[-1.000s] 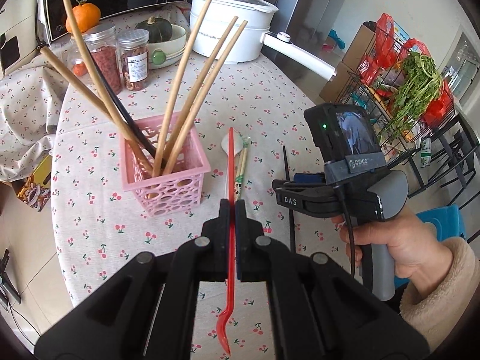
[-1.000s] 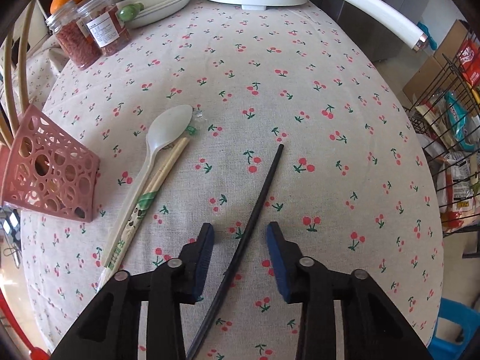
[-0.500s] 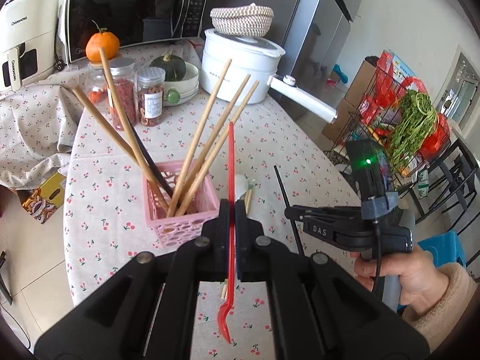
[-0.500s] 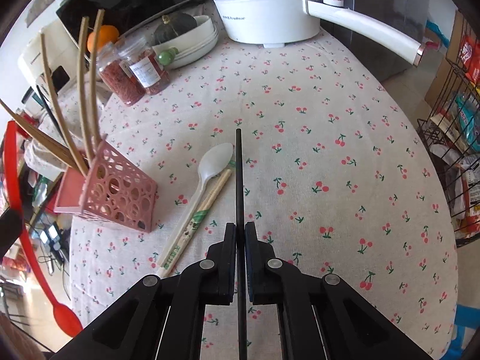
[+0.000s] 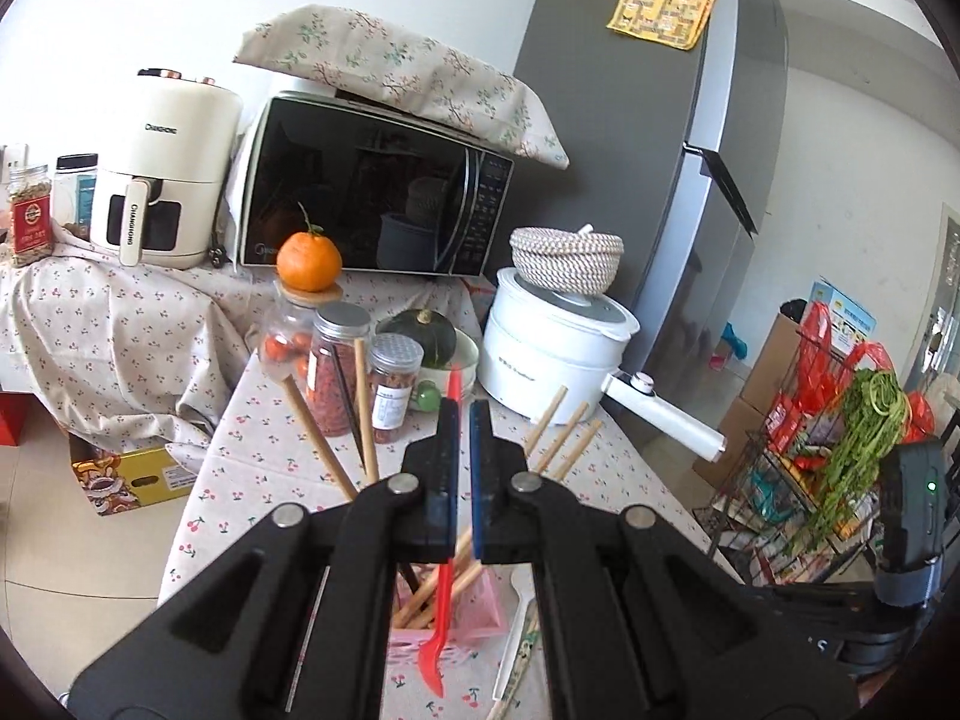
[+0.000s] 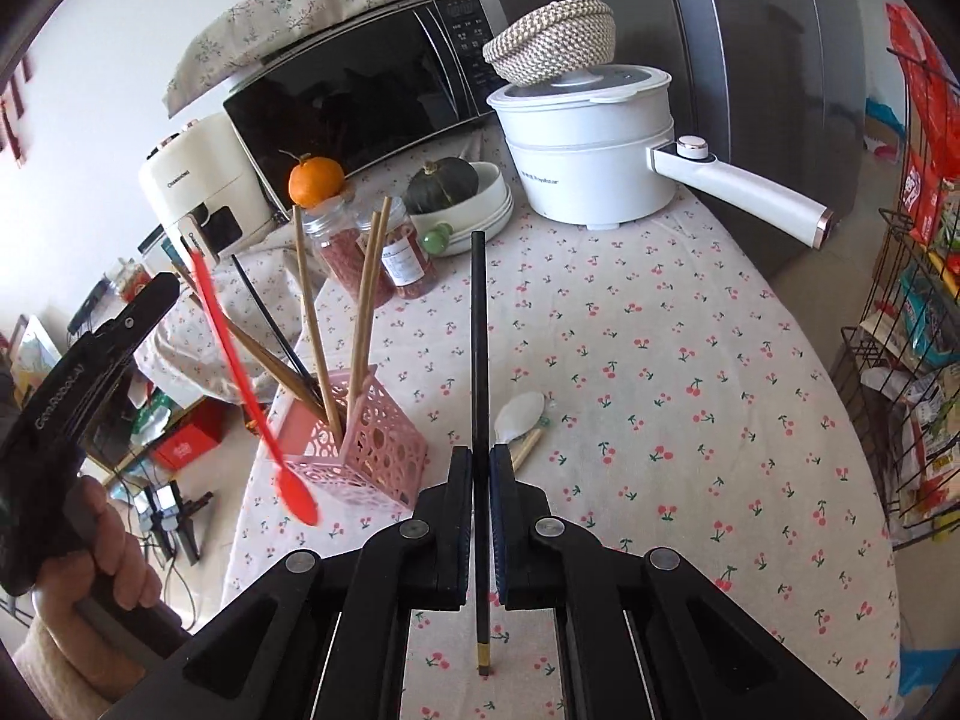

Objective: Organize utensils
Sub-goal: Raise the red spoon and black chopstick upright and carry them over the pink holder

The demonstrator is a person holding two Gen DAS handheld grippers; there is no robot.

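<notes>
Both claws loaded, nothing dropped yet: left claw [image 5: 461, 483] pinching red spoon [image 6: 249, 372] over pink holder [image 6: 384, 450], right claw [image 6: 478, 480] pinching black chopstick [image 6: 478, 348] clear of desk [image 6: 660, 360]; white spoon [image 6: 519, 414] still lying at holder's 3 o'clock.

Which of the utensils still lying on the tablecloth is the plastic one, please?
The white spoon, lying bowl-up beside the pink basket. The other item lying there, touching it, is a pair of chopsticks in a paper sleeve, not plastic.
</notes>
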